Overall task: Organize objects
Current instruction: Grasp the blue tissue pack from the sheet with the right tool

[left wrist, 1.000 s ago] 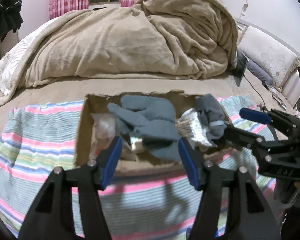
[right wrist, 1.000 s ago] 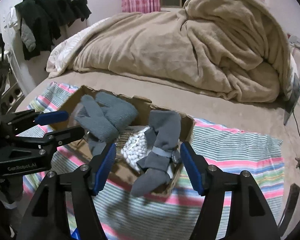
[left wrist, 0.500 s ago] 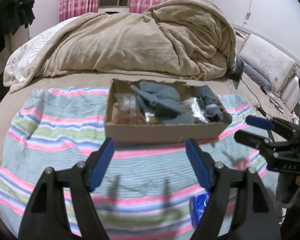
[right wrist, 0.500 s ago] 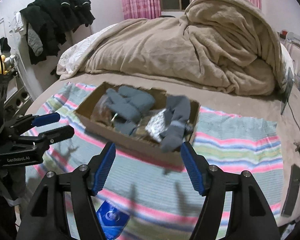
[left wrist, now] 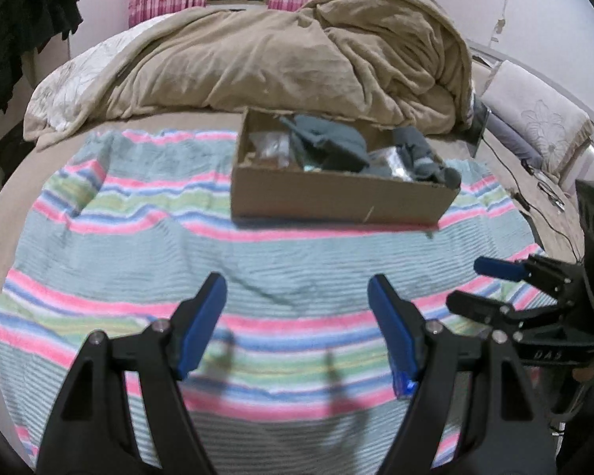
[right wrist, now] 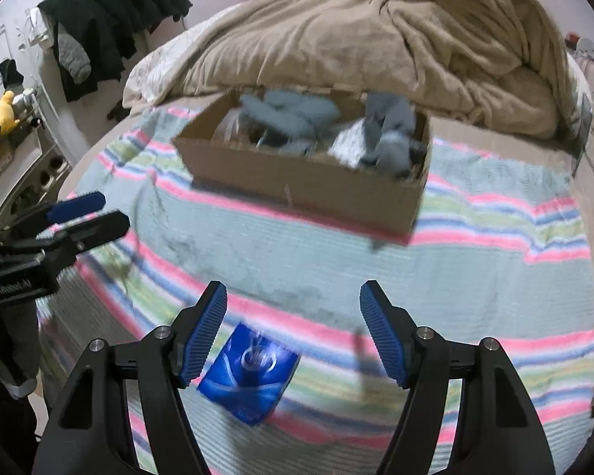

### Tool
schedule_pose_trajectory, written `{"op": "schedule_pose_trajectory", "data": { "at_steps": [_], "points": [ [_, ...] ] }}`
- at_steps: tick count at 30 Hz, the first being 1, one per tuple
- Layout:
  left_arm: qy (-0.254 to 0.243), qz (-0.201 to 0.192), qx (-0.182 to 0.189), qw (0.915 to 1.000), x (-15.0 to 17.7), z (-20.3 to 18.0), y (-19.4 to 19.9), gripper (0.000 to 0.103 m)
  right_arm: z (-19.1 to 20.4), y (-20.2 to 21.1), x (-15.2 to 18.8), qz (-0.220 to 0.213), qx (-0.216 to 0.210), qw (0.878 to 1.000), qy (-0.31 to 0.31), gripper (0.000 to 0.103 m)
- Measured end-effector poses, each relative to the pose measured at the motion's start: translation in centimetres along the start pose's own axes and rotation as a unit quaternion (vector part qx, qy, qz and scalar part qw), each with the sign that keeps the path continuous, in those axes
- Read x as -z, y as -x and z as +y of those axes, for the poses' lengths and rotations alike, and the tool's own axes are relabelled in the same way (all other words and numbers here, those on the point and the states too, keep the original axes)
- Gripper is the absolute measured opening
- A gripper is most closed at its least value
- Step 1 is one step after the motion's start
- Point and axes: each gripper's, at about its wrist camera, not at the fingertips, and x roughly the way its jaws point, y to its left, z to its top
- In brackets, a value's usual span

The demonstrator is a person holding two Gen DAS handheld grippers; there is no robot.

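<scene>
A cardboard box (left wrist: 336, 198) stands on the striped blanket (left wrist: 138, 245) on the bed; it also shows in the right wrist view (right wrist: 297, 182). It holds grey socks (left wrist: 328, 144) (right wrist: 388, 134) and clear plastic bags (left wrist: 271, 146). A blue packet (right wrist: 249, 372) lies on the blanket near the front edge, just behind my right gripper (right wrist: 293, 316), which is open and empty. A corner of the packet (left wrist: 403, 386) shows beside my left gripper (left wrist: 297, 312), also open and empty. Both grippers are well short of the box.
A heaped beige duvet (left wrist: 297, 51) fills the bed behind the box. Dark clothes (right wrist: 107, 12) hang at the left, with a yellow plush toy (right wrist: 4, 107) on a shelf. A cable (left wrist: 507, 174) and cushions (left wrist: 542, 118) lie at the right.
Both grippers have pulled back from the box toward the bed's front edge. The box now looks smaller and farther, and the blue packet has come into view.
</scene>
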Motion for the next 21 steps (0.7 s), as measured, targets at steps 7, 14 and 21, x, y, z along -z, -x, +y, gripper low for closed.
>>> {"op": "schedule_pose_trajectory", "data": {
  "at_steps": [7, 14, 21],
  "points": [
    [0.013, 0.021, -0.007, 0.9997, 2.1, 1.0, -0.8, 0.075, 1.1, -2.0, 2.2, 0.033, -0.009, 0.999, -0.002, 0.073],
    [0.013, 0.037, -0.004, 0.9992, 3.5, 1.2, -1.7, 0.075, 2.0, -3.7, 4.0, 0.06, -0.012, 0.998, -0.012, 0.079],
    [0.013, 0.05, -0.007, 0.9987, 4.2, 1.2, -2.6, 0.075, 3.3, -5.0, 5.1, 0.078, -0.008, 0.997, 0.003, 0.079]
  ]
}}
